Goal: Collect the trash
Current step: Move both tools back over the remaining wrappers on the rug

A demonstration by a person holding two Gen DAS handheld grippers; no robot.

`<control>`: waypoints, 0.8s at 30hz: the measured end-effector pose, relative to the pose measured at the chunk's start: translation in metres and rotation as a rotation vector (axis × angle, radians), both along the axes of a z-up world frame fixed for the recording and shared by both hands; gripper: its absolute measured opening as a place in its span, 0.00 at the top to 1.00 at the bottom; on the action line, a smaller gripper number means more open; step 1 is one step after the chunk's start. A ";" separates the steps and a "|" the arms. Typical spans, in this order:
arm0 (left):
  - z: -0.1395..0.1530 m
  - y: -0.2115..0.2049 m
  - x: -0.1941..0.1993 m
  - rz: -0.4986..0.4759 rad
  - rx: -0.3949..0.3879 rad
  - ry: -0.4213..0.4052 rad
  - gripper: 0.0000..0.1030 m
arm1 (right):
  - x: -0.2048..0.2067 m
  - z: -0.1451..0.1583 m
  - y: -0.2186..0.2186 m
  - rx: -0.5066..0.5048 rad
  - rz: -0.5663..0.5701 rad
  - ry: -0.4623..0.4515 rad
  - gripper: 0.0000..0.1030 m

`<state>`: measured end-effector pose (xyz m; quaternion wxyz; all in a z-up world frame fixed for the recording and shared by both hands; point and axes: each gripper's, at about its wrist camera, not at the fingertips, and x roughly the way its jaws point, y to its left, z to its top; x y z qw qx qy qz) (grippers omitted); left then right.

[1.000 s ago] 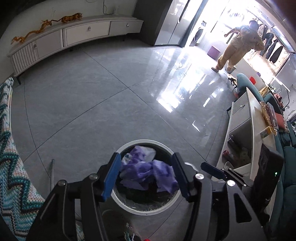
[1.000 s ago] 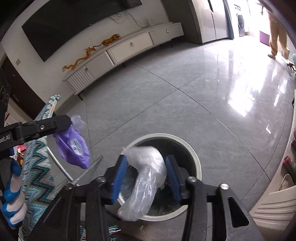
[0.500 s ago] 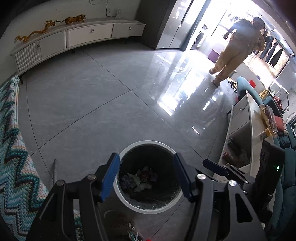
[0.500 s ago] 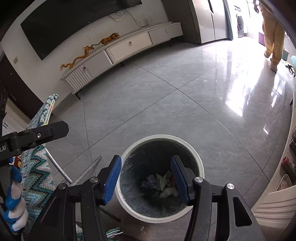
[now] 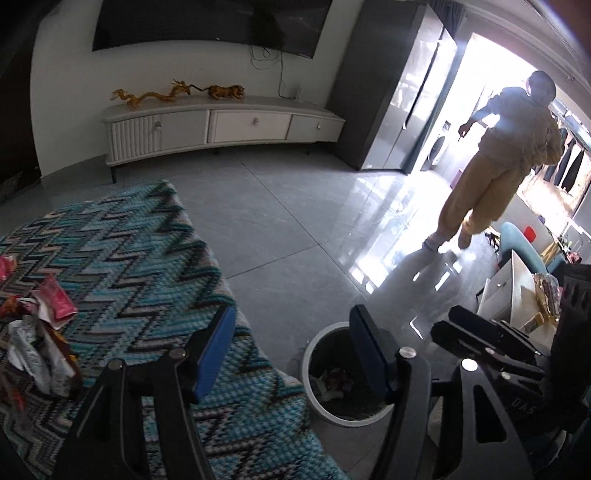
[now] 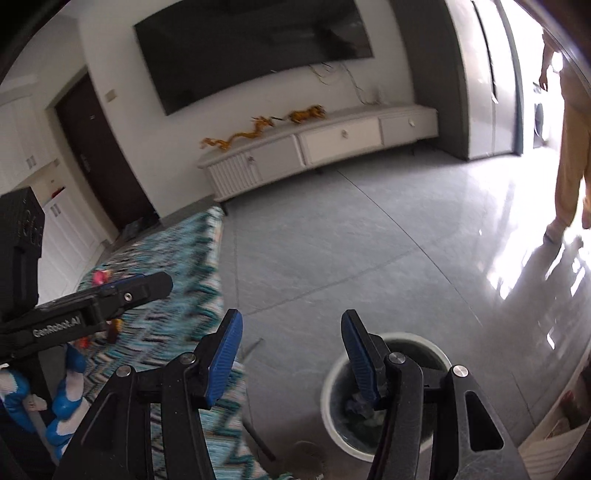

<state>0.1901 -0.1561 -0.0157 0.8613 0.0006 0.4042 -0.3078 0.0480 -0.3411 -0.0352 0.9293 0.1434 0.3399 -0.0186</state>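
Now both claws stand spread with nothing between their blue pads. The left gripper [image 5: 291, 347] has just been opening a little further, and its jaws frame the near right edge of the zigzag cloth [image 5: 122, 251] and the floor beside it. It is pitched forward and downward, well above the white bin [image 5: 314, 400]. The bin stands on the grey floor [image 5: 288, 221] just right of the cloth's edge, partly hidden behind the right finger [image 5: 365, 354] in the left wrist view. Scraps of trash [image 5: 334, 380] lie at its bottom.

The right gripper [image 6: 288, 354] has also been opening, and its jaws hold only air. It too tilts downward, with the bin [image 6: 328, 406] low and to the right behind its right finger [image 6: 358, 354]. Crumpled trash [image 6: 360, 406] shows inside the bin in this view as well. At the left of the right wrist view the left gripper reaches in from the side over the cloth [image 6: 184, 273], borne by a hand in a blue and white glove [image 6: 70, 391].

On the cloth, at the near left of the left wrist view, a heap of wrappers [image 5: 40, 332] lies uncollected: red, white and dark pieces bunched together.

Farther off, a long white cabinet [image 5: 221, 127] stands against the far wall under a dark screen [image 5: 207, 22], with golden dragon figures [image 5: 177, 92] on top. At the far right a person in yellow clothes [image 5: 491, 162] stands by the bright doorway, facing away.
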 end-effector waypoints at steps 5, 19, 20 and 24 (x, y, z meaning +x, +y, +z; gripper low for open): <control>0.034 0.072 -0.001 0.125 -0.022 -0.086 0.39 | 0.010 0.051 0.061 -0.051 0.109 -0.075 0.48; 0.030 0.317 0.054 0.586 -0.021 -0.093 0.39 | 0.120 0.063 0.255 -0.124 0.421 -0.052 0.49; 0.025 0.328 0.061 0.609 -0.028 -0.081 0.39 | 0.133 0.057 0.265 -0.123 0.433 -0.040 0.49; 0.005 0.357 0.092 0.716 -0.063 -0.038 0.39 | 0.169 0.038 0.290 -0.115 0.469 -0.003 0.52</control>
